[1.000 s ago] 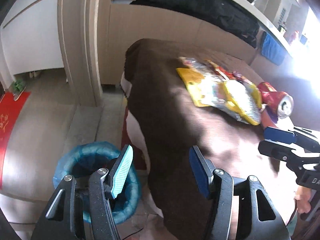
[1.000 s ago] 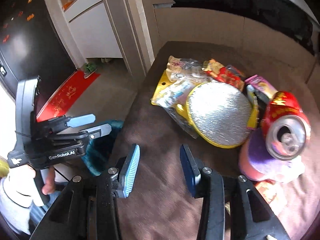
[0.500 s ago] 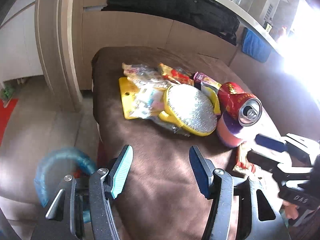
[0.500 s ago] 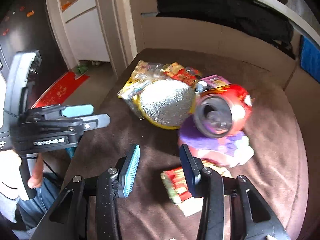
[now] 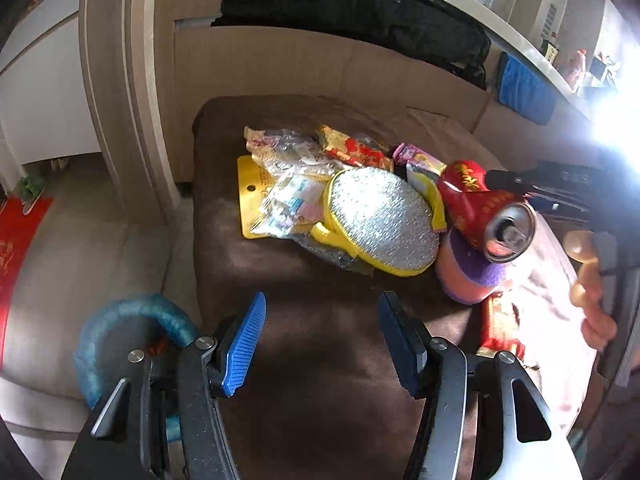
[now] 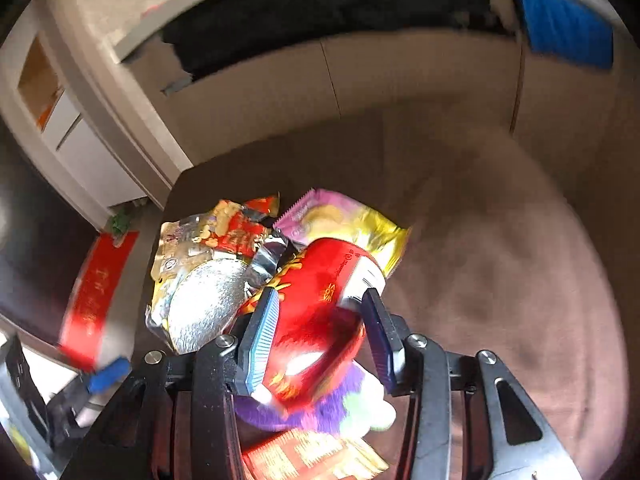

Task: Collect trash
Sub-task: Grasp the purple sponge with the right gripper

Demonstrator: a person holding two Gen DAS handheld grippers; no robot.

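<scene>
One red can point(image 6: 316, 312) – between right gripper point(image 6: 320, 332) fingers.

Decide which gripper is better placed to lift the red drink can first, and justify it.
Right. The right gripper already has its fingers either side of the red drink can, not visibly clamped. The left gripper hangs open over bare brown cushion, away from the can.

Left gripper point(image 5: 322, 338) low, jaws wide apart; right gripper point(image 6: 318, 330) jaws spread, straddling something.

Brown-covered seat point(image 5: 328, 320) against beige panels point(image 5: 280, 68); pale floor point(image 5: 80, 240) with a red mat point(image 5: 16, 240); glare from the right.
</scene>
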